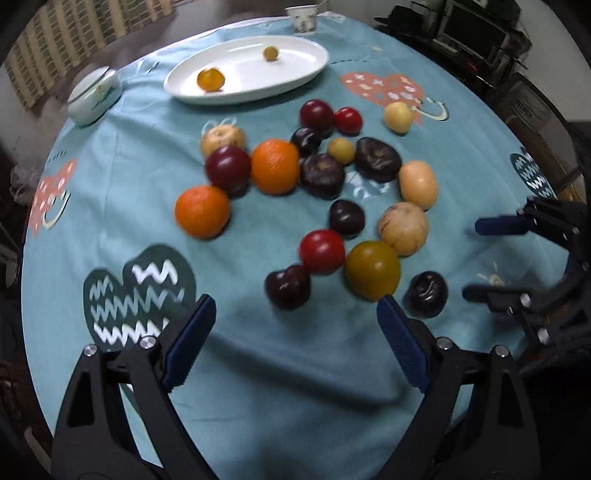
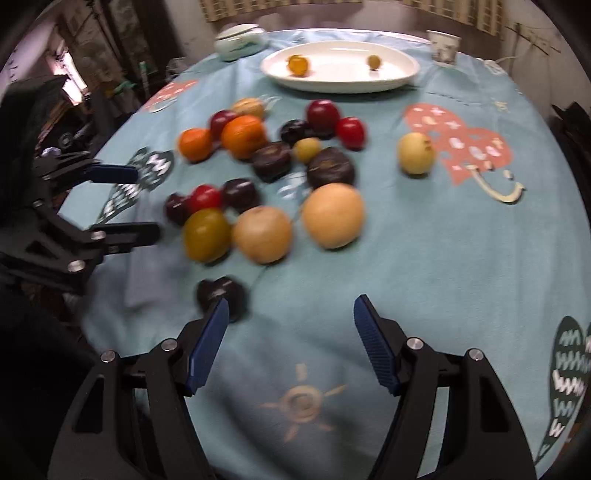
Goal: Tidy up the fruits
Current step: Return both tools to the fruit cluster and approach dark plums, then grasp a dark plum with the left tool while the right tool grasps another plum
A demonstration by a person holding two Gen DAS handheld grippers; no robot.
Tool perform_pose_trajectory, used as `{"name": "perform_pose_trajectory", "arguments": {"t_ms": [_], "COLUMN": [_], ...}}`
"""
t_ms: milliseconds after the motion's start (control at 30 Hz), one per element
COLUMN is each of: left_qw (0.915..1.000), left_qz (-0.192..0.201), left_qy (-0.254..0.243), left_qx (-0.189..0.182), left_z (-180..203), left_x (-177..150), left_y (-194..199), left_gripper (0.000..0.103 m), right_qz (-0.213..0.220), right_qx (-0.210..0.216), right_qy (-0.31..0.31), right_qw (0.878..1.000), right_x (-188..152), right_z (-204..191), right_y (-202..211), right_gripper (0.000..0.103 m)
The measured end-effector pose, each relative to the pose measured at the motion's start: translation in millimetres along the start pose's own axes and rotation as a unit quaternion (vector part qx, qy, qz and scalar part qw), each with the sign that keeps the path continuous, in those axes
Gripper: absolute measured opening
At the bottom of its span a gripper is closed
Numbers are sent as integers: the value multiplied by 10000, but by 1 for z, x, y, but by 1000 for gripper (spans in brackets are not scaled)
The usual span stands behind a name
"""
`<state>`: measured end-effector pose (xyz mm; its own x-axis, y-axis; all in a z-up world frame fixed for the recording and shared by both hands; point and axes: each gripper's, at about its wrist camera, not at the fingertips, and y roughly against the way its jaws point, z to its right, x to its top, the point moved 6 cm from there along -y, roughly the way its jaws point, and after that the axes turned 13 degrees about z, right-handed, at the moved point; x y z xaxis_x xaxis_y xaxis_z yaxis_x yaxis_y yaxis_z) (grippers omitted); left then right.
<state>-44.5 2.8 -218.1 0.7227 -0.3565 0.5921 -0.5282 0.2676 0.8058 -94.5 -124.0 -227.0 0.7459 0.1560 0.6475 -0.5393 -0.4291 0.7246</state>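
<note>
Glossy oval white plate [image 1: 306, 72]: two small yellow fruits inside. Near it, smooth round fruits [image 1: 275, 166] clustered on blue-clothed bench [image 1: 258, 369]. Left gripper [image 1: 295, 314], right gripper [image 2: 291, 314]: fingers spread, empty.

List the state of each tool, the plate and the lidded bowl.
Left tool: open, empty, above the cloth.
Right tool: open, empty.
Plate: upright, holding two small fruits, mostly bare.
Lidded bowl: lid on.
Paper cup: upright; contents not visible.
</note>
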Motion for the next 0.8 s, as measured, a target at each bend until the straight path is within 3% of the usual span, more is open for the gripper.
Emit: {"name": "perform_pose_trajectory", "arguments": {"t_ms": [233, 367, 500, 633, 733, 800], "left_qw": [9981, 9982, 9989, 9991, 9987, 9989], "left_qz": [-28, -2, 33, -183, -270, -248], "left_qy": [501, 515, 464, 366, 340, 205], "left_qx": [351, 308, 115, -54, -274, -350], "left_z": [-30, -30, -22, -17, -14, -9], "left_x": [-15, -15, -12, -7, -4, -2], "left_y": [14, 11, -2, -26, -38, -38], "left_gripper": [91, 90, 88, 55, 53, 42], "right_qz": [-186, -283, -284, -245, -237, -253], "right_qx": [275, 314, 355, 294, 231, 201], "right_qy": [239, 464, 204, -119, -196, -218], "right_qw": [9992, 9980, 9988, 9992, 9993, 9992], "right_x": [6, 4, 6, 5, 4, 5], "right_z": [-22, -32, -23, -10, -7, -7], "right_y": [-29, -39, -31, -23, -19, -19], "right_gripper": [71, 37, 36, 36, 36, 36]}}
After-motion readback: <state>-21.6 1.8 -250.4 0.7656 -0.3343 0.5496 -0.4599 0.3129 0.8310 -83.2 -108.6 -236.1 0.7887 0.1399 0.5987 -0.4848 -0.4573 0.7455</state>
